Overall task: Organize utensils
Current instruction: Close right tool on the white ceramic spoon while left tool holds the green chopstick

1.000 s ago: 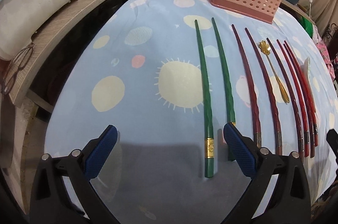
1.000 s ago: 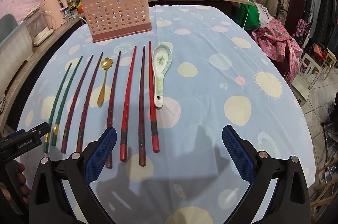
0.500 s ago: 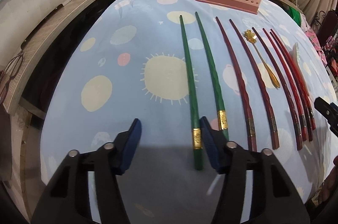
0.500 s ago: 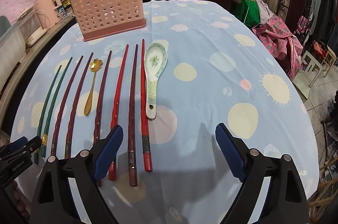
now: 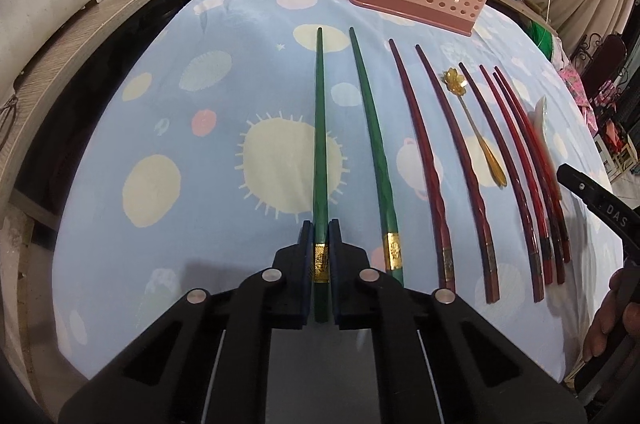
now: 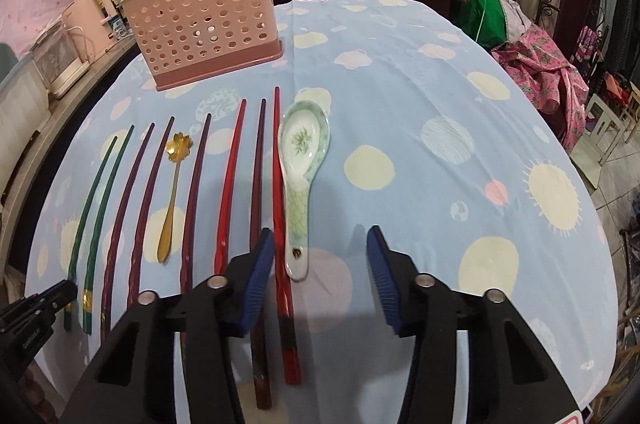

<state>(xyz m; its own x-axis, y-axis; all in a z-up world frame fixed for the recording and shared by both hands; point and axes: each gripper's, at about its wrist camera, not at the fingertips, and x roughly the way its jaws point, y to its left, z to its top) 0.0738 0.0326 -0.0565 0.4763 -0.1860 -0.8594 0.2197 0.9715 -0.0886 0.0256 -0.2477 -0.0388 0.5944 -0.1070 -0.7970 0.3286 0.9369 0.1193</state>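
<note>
The left tongs (image 5: 320, 244) clench the outermost green chopstick (image 5: 320, 127) near its gold band; the right tongs (image 6: 320, 256) hang released, straddling the ceramic spoon's (image 6: 302, 159) handle on the tabletop (image 6: 440, 183).

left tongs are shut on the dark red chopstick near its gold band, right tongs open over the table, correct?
Not quite: the left tongs are shut on the outermost green chopstick, not a dark red one. The left wrist view shows it. The right tongs are open.

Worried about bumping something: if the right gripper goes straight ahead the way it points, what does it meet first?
Probably the ceramic spoon: the open right gripper straddles its handle beside the rightmost red chopstick. Height is unclear.
</note>
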